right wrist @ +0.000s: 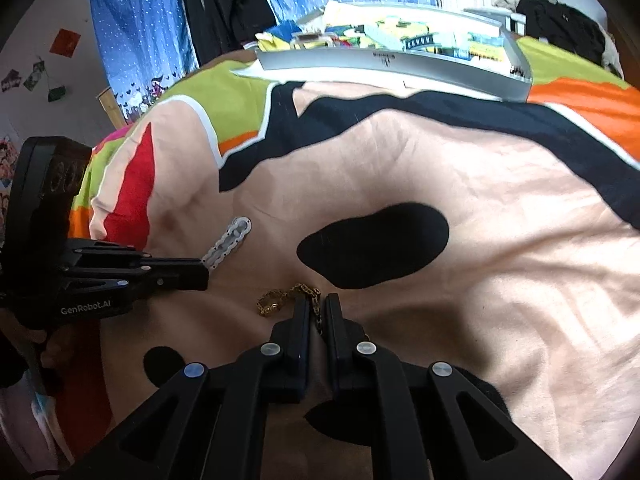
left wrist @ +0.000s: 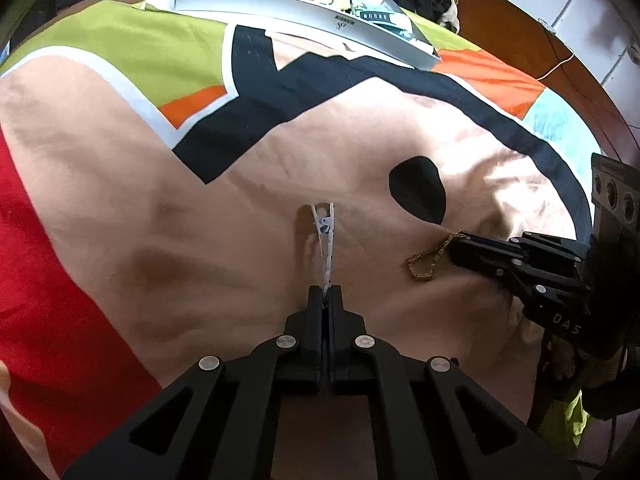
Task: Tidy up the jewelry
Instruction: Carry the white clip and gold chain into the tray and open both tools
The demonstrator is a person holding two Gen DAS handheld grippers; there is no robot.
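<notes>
Left gripper [left wrist: 326, 292]: its jaws are being pressed together on one end of a silver chain bracelet [left wrist: 326, 236], which is being held just above the bedcover [left wrist: 240, 208] and is sticking out ahead of the fingertips.
Right gripper [right wrist: 318, 304]: a gold chain [right wrist: 280, 300] is being pinched between the nearly closed jaws; the loose end is being left lying on the cloth to the left of the fingers.
Spacing: the two grippers are being kept near each other, the two pieces apart.
Bedcover: a wrinkled, multicoloured printed cloth is being used as the working surface.
Grey tray [right wrist: 400, 66]: it is lying at the far edge of the bed, well apart from both chains, and is crowded with small items too blurred to name.
Obstructions: the gold chain's gripped part is being hidden by the right fingers.
</notes>
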